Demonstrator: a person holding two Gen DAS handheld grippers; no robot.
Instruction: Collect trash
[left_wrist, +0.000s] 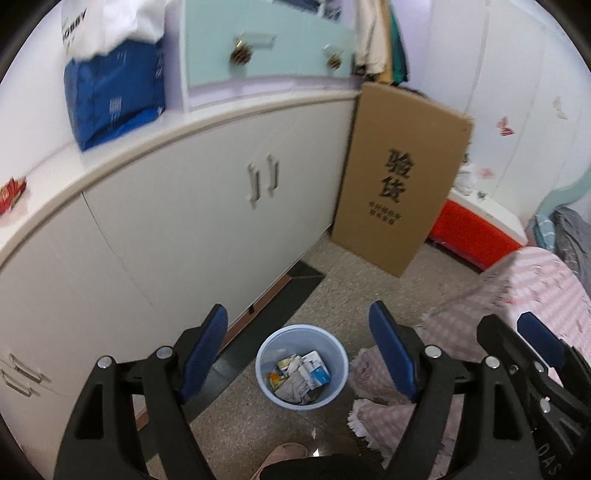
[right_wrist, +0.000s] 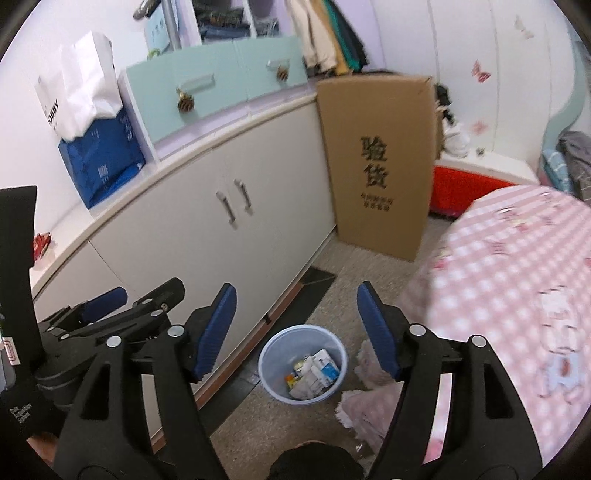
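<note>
Between cabinet (right_wrist: 177, 236) and bed (right_wrist: 517, 280), bin (right_wrist: 271, 363) stands on open floor (right_wrist: 266, 428).

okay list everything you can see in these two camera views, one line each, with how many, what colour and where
bin: one, pale blue, on the floor by the cabinet, holding paper and packaging
cabinet: one, white, along the wall
drawer unit: one, mint green, on the cabinet top
bag: one, blue, on the cabinet top
wrapper: one, red, on the cabinet top
cardboard box: one, brown, upright beside the cabinet
bed cover: one, pink checked, right
left gripper: black with blue pads, open, empty
right gripper: same, open, empty
</note>
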